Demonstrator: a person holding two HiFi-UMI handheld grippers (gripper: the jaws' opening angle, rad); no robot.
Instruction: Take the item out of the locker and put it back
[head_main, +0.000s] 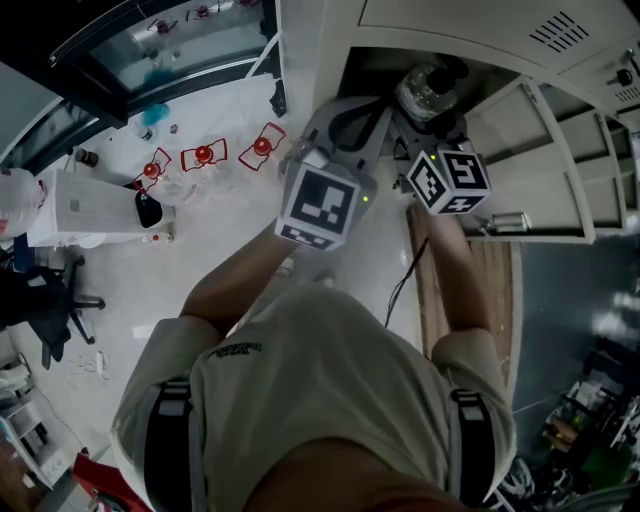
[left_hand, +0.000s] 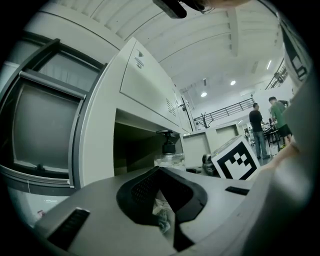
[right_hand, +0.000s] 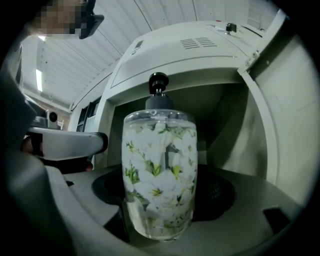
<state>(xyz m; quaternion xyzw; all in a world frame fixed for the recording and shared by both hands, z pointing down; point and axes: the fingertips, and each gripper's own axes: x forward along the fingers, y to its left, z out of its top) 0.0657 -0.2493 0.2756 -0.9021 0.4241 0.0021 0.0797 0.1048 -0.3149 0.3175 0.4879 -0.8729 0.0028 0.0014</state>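
Note:
A clear pump bottle (right_hand: 160, 175) printed with white flowers and topped by a black pump stands upright between my right gripper's (right_hand: 160, 202) black pads, which are shut on its sides. In the head view the bottle (head_main: 428, 90) is at the mouth of the open locker compartment (head_main: 400, 62), held off any surface. My left gripper (head_main: 372, 108) hovers just left of it, its jaws together and holding nothing. From the left gripper view the bottle (left_hand: 170, 156) shows beyond the left gripper (left_hand: 162, 200), in front of the dark compartment (left_hand: 135, 150).
The locker door (head_main: 540, 165) hangs open to the right of the compartment. A shut locker door (left_hand: 150, 85) is above it. Red objects (head_main: 205, 155) and a white box (head_main: 95, 205) lie on the floor to the left. People (left_hand: 257, 130) stand far off.

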